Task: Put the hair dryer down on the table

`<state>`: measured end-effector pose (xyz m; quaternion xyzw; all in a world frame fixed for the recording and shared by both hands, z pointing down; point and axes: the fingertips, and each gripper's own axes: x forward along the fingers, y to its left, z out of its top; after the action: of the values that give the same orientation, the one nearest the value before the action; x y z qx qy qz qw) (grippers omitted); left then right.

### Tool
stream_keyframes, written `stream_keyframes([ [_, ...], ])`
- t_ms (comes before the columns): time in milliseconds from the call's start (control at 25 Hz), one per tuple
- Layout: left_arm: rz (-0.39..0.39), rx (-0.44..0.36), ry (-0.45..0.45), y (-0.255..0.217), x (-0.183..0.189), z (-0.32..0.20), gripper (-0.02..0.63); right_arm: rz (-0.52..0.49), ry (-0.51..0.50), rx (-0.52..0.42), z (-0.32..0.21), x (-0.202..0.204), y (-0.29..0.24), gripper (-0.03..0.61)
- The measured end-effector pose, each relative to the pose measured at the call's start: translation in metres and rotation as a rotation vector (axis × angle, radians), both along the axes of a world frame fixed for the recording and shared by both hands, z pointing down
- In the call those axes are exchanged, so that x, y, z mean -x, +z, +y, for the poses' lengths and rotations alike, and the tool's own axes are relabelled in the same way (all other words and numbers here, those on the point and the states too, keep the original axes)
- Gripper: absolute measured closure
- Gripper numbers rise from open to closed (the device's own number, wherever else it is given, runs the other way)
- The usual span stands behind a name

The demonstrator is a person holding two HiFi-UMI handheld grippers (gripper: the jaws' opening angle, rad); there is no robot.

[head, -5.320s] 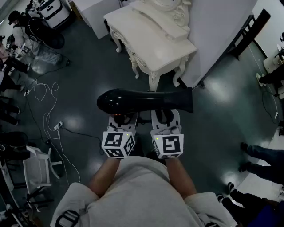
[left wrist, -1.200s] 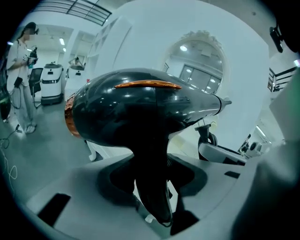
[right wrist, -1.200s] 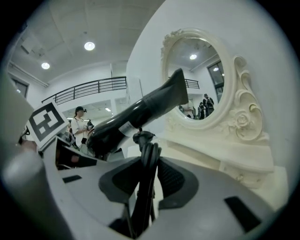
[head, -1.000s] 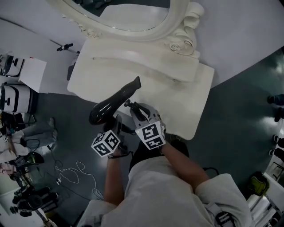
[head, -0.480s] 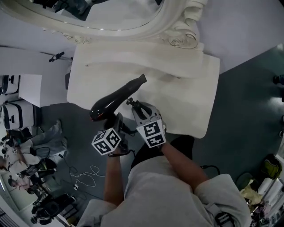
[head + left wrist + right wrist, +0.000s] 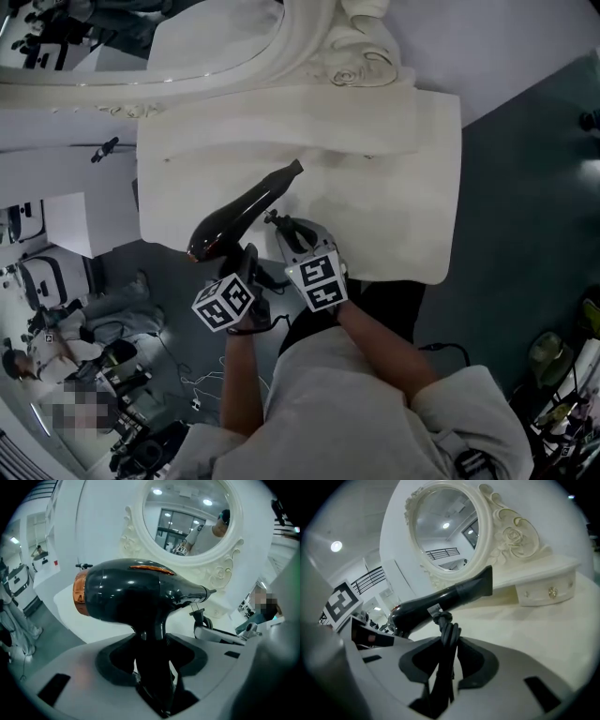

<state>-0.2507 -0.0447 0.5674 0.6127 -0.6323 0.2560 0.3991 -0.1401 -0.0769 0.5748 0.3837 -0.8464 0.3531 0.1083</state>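
Note:
The black hair dryer (image 6: 239, 220) with a copper back ring hangs above the front left part of the white dressing table (image 6: 403, 216). Its nozzle reaches over the tabletop while its body is out past the left front edge. My left gripper (image 6: 249, 264) is shut on the dryer's handle (image 6: 152, 634), which stands upright between the jaws in the left gripper view. Just to its right, my right gripper (image 6: 281, 228) is shut on the bundled black cord (image 6: 447, 637). In the right gripper view the hair dryer (image 6: 440, 599) lies across in front of the mirror.
An oval mirror (image 6: 187, 37) in an ornate white frame and a raised drawer shelf (image 6: 543, 590) stand at the table's back. To the left on the dark floor are a person (image 6: 66, 347), cables (image 6: 202, 394) and equipment. The table's right half (image 6: 412, 169) is bare.
Five seconds ago both grippers held the dryer level over the floor, short of the table. Now it is at the table's front left edge, nozzle over the top. Over the last second both grips are unchanged.

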Motion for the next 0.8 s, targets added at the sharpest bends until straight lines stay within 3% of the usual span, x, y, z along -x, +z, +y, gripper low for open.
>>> stream_keyframes([
  [240,-0.025,0.038,0.049,0.01,-0.001,-0.007,0.419,-0.036,0.037,0.082,-0.002,-0.002,0.017,0.469],
  [800,-0.034,0.118,0.138,0.029,-0.006,-0.042,0.419,-0.038,0.137,0.151,-0.025,-0.01,0.036,0.469],
])
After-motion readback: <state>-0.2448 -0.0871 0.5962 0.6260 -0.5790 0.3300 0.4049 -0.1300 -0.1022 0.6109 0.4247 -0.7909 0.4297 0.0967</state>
